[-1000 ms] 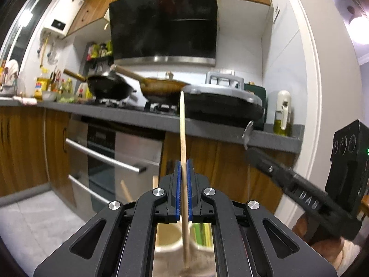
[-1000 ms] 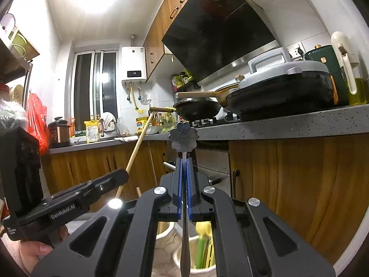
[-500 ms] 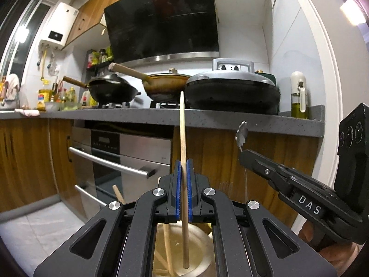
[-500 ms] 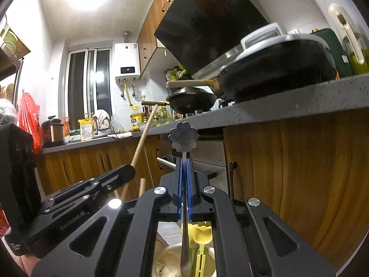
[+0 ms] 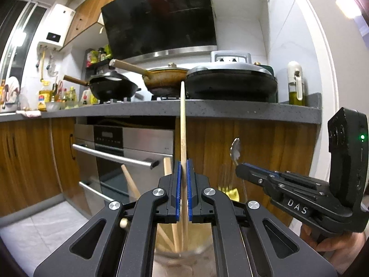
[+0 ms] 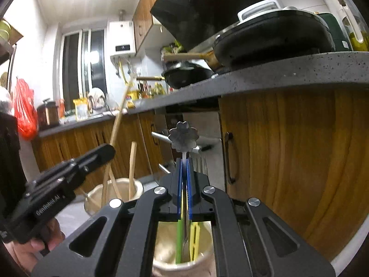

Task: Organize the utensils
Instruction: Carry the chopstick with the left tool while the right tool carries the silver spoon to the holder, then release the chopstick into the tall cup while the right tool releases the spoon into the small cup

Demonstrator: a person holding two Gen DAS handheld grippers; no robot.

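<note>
My left gripper [image 5: 183,161] is shut on a wooden chopstick [image 5: 183,124] held upright, its lower end inside a cream holder [image 5: 184,257] with several other wooden sticks [image 5: 129,180]. My right gripper [image 6: 183,160] is shut on a metal utensil with a flower-shaped end [image 6: 183,137], its lower end inside a second cream holder [image 6: 168,251] that holds green and yellow plastic utensils [image 6: 194,235]. The right gripper also shows in the left wrist view [image 5: 239,169], and the left gripper in the right wrist view [image 6: 108,149]. The stick holder shows in the right wrist view [image 6: 92,199] too.
A grey countertop [image 5: 230,109] overhangs wooden cabinets [image 6: 288,161] just behind the holders. A steel oven [image 5: 129,152] with bar handles sits to the left. Pans [image 5: 113,87] and a grill [image 5: 230,82] stand on the counter. A grey mat [image 5: 41,228] covers the floor.
Both grippers have moved down with their utensils. The chopstick and the metal utensil now reach deeper into their holders, and the counter edge sits higher in both views.
</note>
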